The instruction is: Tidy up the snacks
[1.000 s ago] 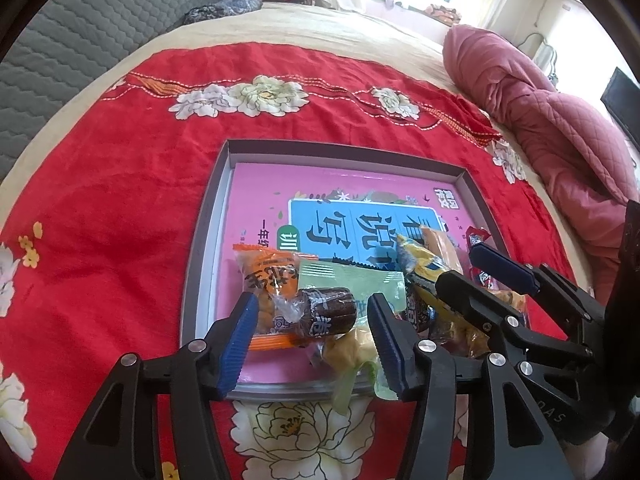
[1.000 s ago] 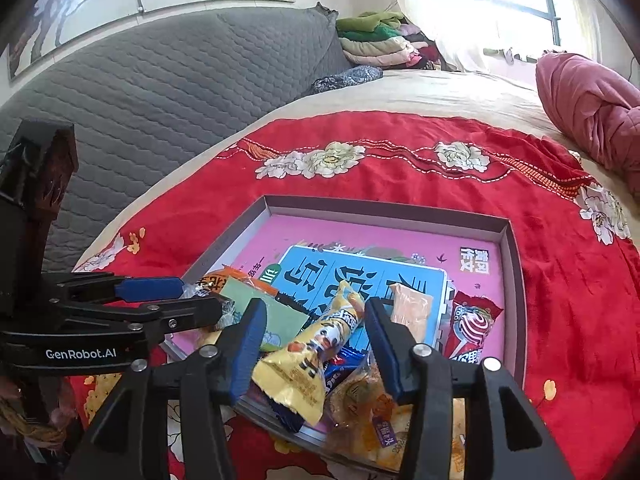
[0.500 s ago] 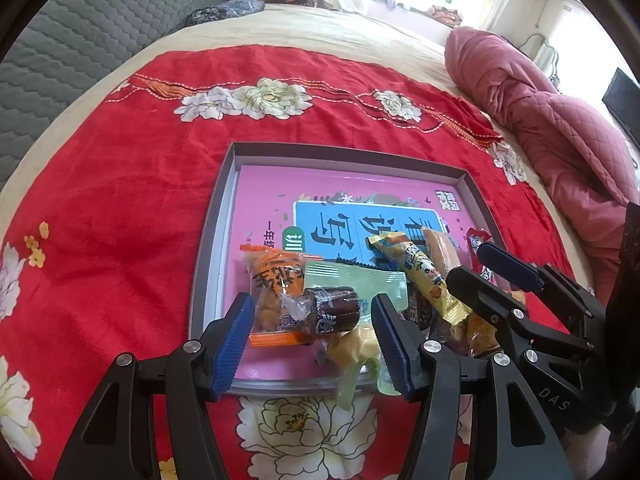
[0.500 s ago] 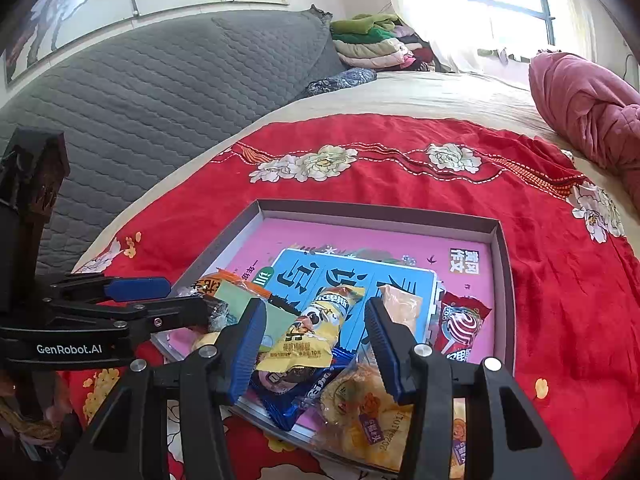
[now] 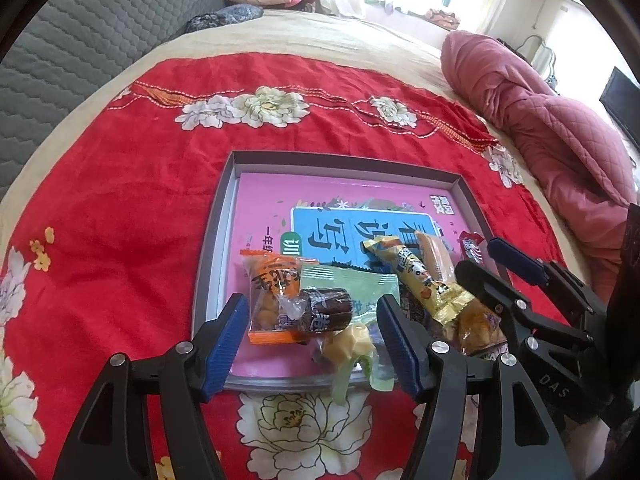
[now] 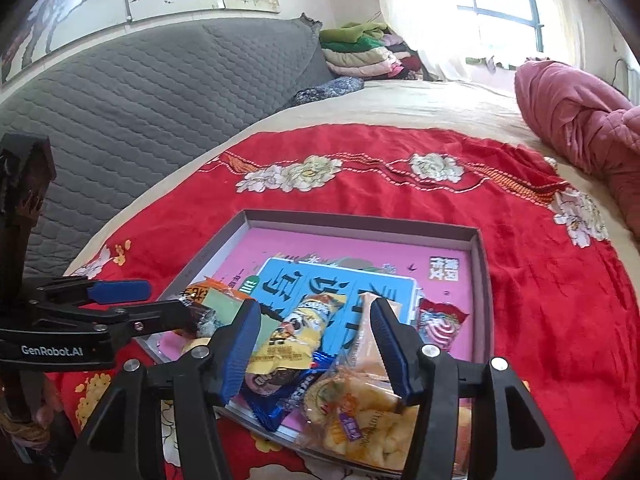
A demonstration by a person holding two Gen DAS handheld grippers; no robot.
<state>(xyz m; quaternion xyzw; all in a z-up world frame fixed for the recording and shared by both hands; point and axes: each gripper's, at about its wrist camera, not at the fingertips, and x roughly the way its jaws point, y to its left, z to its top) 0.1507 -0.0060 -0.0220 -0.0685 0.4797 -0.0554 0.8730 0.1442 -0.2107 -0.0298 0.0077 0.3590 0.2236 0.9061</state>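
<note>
Left tool (image 5: 314, 334) jaws opening over snacks (image 5: 298, 298) in tray (image 5: 212, 248).

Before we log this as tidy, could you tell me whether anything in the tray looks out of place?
Yes: a pale green wrapper hangs over the tray's near rim onto the red cloth, and the snacks are piled at that edge.

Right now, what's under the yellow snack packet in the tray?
The yellow snack packet lies on a blue wrapper and the pink-and-blue book lining the tray. Anything beneath the book is hidden.

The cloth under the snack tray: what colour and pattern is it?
The cloth is red with white peony-like flowers and a stitched wavy border, clearest in the right wrist view.
</note>
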